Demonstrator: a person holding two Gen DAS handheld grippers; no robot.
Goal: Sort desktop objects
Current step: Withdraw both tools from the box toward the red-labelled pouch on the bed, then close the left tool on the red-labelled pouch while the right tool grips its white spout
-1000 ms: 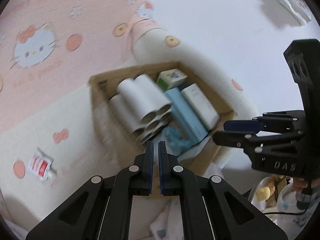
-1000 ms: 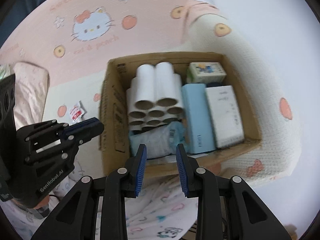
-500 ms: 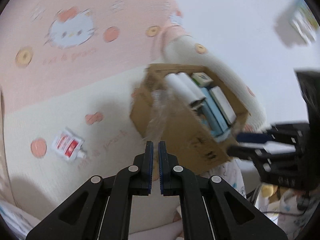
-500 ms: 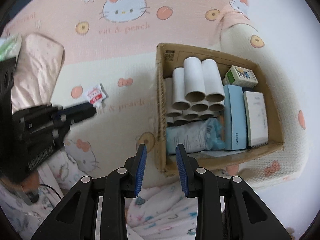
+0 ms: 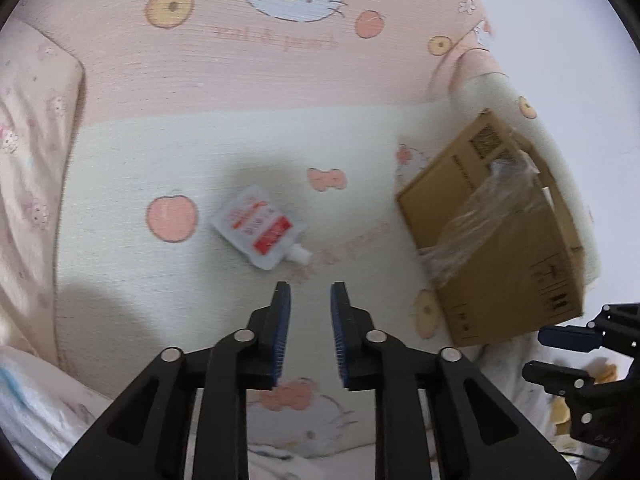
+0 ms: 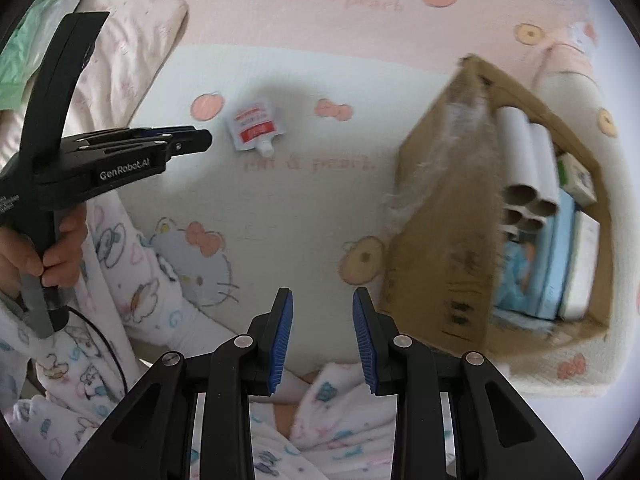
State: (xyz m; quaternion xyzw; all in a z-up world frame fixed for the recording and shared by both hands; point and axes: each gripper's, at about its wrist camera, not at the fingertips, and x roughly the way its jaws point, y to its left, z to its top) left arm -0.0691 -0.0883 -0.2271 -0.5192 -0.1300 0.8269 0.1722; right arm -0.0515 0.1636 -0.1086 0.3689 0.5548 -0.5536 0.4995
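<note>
A small white pouch [image 5: 260, 228] with a red label and a white spout lies flat on the cream blanket; the right wrist view has the same pouch [image 6: 254, 126] further off. My left gripper [image 5: 310, 294] hangs just short of it with its jaws opening and nothing between them. The left gripper [image 6: 200, 140] comes in from the left in the right wrist view. My right gripper [image 6: 322, 304] stands open and empty above the blanket, left of the cardboard box [image 6: 444, 240]. The box [image 5: 496, 264] holds paper tubes [image 6: 528, 168], a blue packet and small cartons.
A pink and cream cartoon-cat blanket [image 5: 280, 80] covers the surface. A pale pillow [image 5: 28, 152] lies at the left. A person's hand [image 6: 44, 248] holds the left gripper's handle, with patterned pyjama cloth [image 6: 120, 300] below. Clear tape [image 5: 480, 216] hangs off the box side.
Both grippers have swung left and down, away from the box toward the pouch. The left jaws were shut and now stand apart. The right jaws keep the same gap.
</note>
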